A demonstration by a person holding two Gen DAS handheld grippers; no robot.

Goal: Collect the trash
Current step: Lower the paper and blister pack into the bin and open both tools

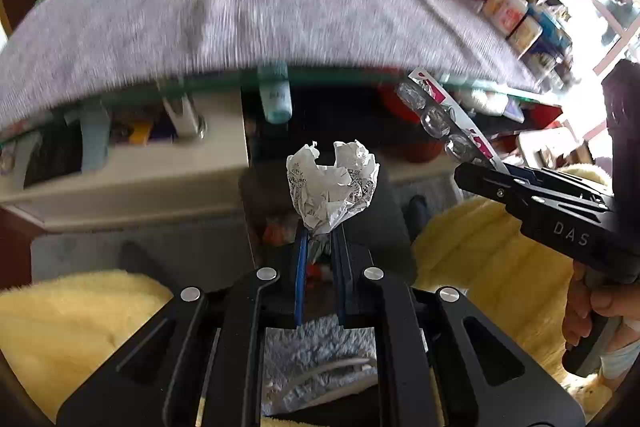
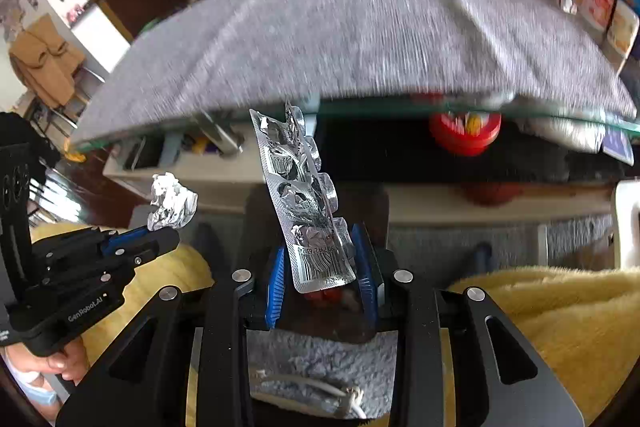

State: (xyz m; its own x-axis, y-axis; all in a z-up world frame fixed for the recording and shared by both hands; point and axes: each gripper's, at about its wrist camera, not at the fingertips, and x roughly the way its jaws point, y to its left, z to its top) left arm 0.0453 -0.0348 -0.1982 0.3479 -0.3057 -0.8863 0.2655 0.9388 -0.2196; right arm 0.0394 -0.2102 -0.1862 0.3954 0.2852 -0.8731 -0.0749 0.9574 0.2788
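Trash is what we carry in both hands: a crumpled paper ball (image 1: 333, 185) pinched at its lower tip by our left hand-held gripper (image 1: 320, 247), and an emptied blister pack (image 2: 306, 203) clamped near its barcoded end by our right hand-held gripper (image 2: 324, 267). Both jaw pairs are clenched on their loads, the left nearly closed on the thin twist of paper, the right set a little wider across the foil strip. Both pieces hang in the air in front of the bench (image 1: 240, 7), which is covered with a grey cloth and has a glass edge, and neither touches it. The two hand-held grippers are near each other, side by side, above a yellow fluffy blanket (image 2: 560, 307) and a grey rug (image 1: 320, 355) with a white cable on it. We see no bin or bag in either view, so we cannot tell where the trash should go.

We judge the paper ball the weaker hold: only a small tail sits between the pads, and a quick swing could tear it or shake it loose onto the blanket. The blister pack stands tall and tilted out of the jaws, so it could pivot or slip, or snag the bench edge if we pass too close.
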